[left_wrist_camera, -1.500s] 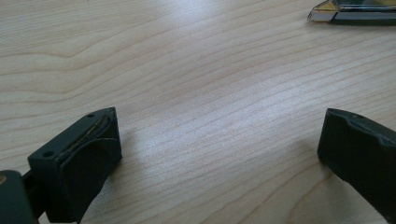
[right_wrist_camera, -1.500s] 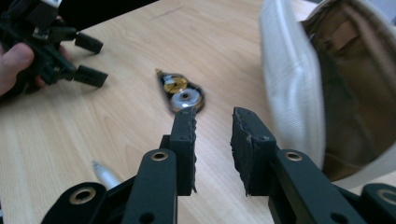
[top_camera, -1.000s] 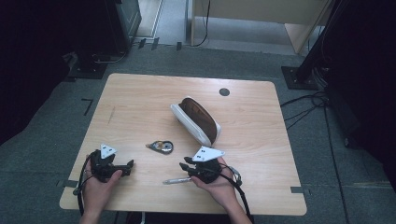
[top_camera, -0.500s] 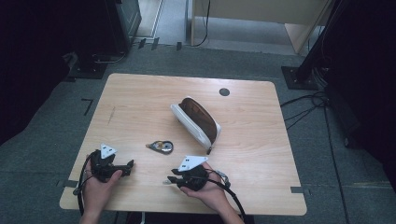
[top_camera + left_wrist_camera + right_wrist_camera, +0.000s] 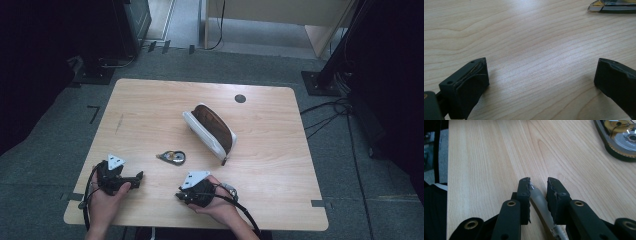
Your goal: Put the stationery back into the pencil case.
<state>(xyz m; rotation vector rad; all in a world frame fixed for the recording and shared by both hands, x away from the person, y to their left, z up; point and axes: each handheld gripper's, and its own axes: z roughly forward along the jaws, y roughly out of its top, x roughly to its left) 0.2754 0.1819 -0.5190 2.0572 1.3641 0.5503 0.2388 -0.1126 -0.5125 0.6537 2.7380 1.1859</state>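
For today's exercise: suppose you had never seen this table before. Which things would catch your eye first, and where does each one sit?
The open white pencil case with its brown lining lies slantwise near the middle of the wooden table. Nearer the person, a small correction tape dispenser lies flat on the wood. At the near edge the right tool has a slim translucent pen between its jaws, which have just been closing, while the left tool stands open.
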